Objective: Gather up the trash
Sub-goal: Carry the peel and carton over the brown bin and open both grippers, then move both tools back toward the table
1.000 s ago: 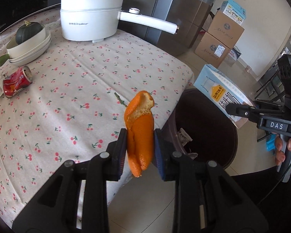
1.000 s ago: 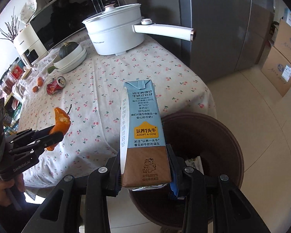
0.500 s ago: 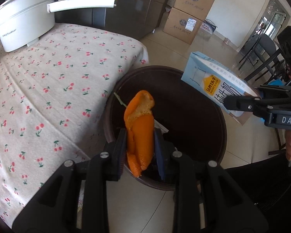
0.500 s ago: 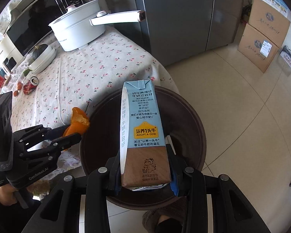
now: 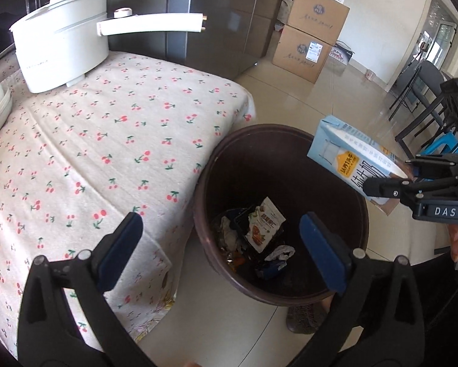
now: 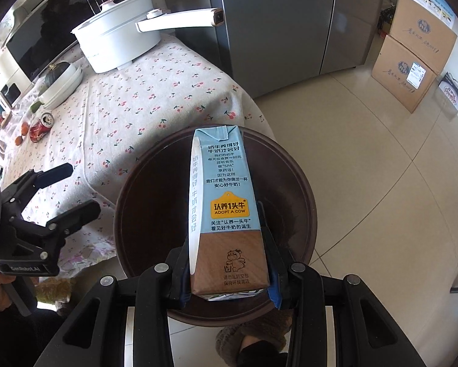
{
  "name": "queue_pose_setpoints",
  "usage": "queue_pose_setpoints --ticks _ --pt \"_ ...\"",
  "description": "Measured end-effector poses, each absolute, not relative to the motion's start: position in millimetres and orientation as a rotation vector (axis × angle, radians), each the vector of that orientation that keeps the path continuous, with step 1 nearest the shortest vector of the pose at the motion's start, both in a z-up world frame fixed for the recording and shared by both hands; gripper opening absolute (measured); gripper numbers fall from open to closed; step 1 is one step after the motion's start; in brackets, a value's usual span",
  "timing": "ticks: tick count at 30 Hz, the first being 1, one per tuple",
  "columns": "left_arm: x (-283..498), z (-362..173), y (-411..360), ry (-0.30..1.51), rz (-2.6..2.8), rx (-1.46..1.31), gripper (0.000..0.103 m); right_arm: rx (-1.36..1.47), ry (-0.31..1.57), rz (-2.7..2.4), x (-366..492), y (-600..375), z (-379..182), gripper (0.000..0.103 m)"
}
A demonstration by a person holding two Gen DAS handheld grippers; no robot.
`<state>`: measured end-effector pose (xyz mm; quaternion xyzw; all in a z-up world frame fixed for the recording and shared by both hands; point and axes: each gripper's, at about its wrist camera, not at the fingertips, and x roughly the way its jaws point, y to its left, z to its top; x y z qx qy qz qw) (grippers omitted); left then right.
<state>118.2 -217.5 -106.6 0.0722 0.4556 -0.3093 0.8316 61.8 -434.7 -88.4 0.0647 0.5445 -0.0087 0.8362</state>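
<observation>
Fingers of the right gripper (image 6: pixel 229 278) clamp the milk carton (image 6: pixel 225 211) base, top pointing away over the bin (image 6: pixel 293 183).

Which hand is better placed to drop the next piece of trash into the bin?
Right. The right gripper is shut on the milk carton directly above the brown trash bin, so opening should drop it in. The left gripper, whose jaws have just opened, stands empty over the bin.

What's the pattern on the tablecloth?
Little red cherries with green stems on a pale tablecloth. The left wrist view shows it best.
</observation>
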Motion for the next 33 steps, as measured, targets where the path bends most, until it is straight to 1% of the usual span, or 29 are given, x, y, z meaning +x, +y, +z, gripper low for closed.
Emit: queue_pose_setpoints --ticks 3,4,5,6,7,28,33 --pt "120.4 -102.6 -199.5 0.976 -0.625 0.141 0.102 0.136 1.158 -0.017 64.9 -430.8 -89.4 0.04" --pt "120.1 -100.7 -193.6 0.976 -0.616 0.137 0.103 0.139 1.153 -0.017 65.9 -429.2 -88.6 0.044" --pt "119.5 -99.2 -187.7 0.975 -0.608 0.133 0.103 0.143 1.152 -0.02 67.5 -426.9 -87.8 0.061" --pt "118.8 -97.2 -182.9 0.974 -0.598 0.13 0.103 0.153 1.146 -0.026 68.4 -425.4 -86.2 0.074" --pt "117.9 -95.0 -176.9 0.973 -0.587 0.127 0.103 0.167 1.133 -0.024 69.2 -423.9 -84.0 0.076" --pt "111.8 -66.5 -37.6 0.949 -0.342 0.032 0.103 0.045 1.024 0.112 110.7 -313.5 -46.1 0.076" --pt "112.2 -63.5 -1.3 0.945 -0.272 -0.008 0.103 0.021 0.999 0.148 124.3 -279.6 -41.2 0.078"
